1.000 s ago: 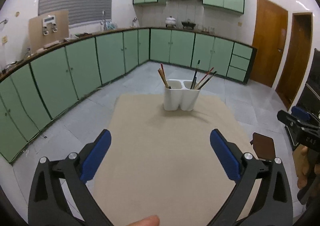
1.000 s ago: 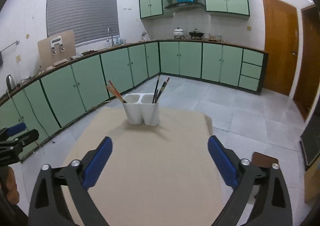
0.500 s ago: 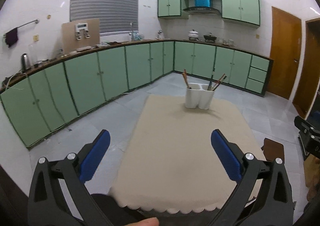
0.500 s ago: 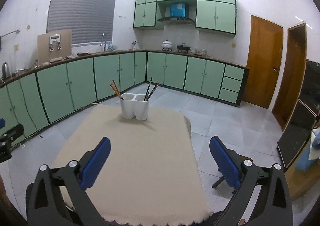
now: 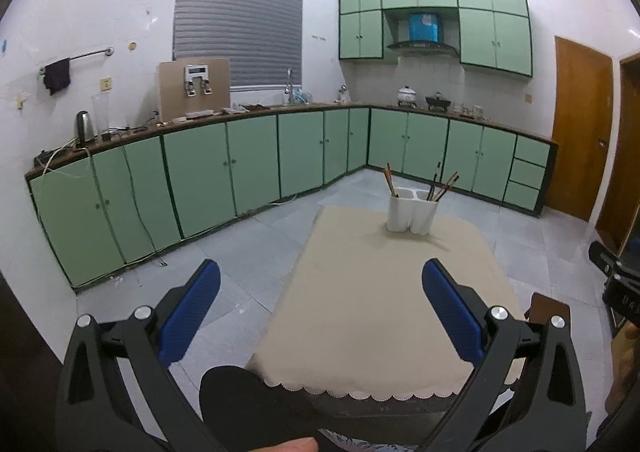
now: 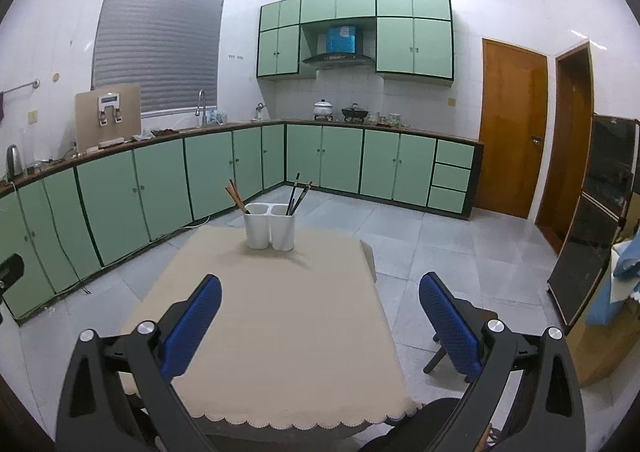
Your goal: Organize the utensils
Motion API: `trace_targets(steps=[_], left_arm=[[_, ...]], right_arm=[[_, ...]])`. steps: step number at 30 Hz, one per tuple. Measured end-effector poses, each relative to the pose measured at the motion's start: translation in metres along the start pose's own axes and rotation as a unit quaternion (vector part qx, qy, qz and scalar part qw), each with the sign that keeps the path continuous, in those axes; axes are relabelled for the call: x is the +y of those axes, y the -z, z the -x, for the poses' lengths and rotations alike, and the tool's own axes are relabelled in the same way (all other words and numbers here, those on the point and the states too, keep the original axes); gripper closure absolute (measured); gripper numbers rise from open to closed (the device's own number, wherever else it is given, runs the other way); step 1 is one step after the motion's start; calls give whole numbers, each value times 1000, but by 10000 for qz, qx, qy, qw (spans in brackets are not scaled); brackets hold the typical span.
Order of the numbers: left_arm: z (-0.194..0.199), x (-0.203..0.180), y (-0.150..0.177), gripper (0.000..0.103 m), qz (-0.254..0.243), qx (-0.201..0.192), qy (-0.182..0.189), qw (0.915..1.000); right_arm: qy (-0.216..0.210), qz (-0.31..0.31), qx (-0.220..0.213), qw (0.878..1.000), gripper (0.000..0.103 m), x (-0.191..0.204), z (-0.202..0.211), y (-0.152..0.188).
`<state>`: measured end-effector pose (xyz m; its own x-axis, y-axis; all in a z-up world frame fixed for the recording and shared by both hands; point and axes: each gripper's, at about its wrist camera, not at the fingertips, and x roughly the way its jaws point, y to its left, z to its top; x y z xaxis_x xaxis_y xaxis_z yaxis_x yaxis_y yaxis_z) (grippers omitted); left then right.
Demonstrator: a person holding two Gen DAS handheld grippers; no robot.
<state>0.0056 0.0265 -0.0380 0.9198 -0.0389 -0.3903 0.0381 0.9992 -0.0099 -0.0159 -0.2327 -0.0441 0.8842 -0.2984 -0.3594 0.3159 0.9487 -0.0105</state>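
A white two-compartment utensil holder (image 5: pixel 412 211) (image 6: pixel 270 226) stands at the far end of a table under a beige cloth (image 5: pixel 384 292) (image 6: pixel 276 316). Brown chopsticks lean in its left compartment (image 6: pixel 236 196) and dark and red-brown sticks in its right one (image 6: pixel 298 192). My left gripper (image 5: pixel 320 292) is open and empty, held back past the table's near edge. My right gripper (image 6: pixel 320 296) is open and empty, also held back over the near edge.
Green floor cabinets (image 5: pixel 224 168) run along the left and back walls. A wooden stool (image 6: pixel 444 348) stands right of the table. Wooden doors (image 6: pixel 514 128) are on the right wall. A dark cabinet (image 6: pixel 592 220) stands at far right.
Both grippers have pulled back and up from the table, so the holder looks smaller and the table's scalloped near edge has come into view. Both stay open and empty.
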Motion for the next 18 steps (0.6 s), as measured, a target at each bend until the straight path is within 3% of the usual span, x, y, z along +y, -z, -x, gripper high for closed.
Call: trace_targets(steps=[18], left_arm=[[17, -3, -10, 5, 67, -137, -389, 9991]], right_arm=[[-67, -157, -206, 9996, 6, -10, 14, 9]])
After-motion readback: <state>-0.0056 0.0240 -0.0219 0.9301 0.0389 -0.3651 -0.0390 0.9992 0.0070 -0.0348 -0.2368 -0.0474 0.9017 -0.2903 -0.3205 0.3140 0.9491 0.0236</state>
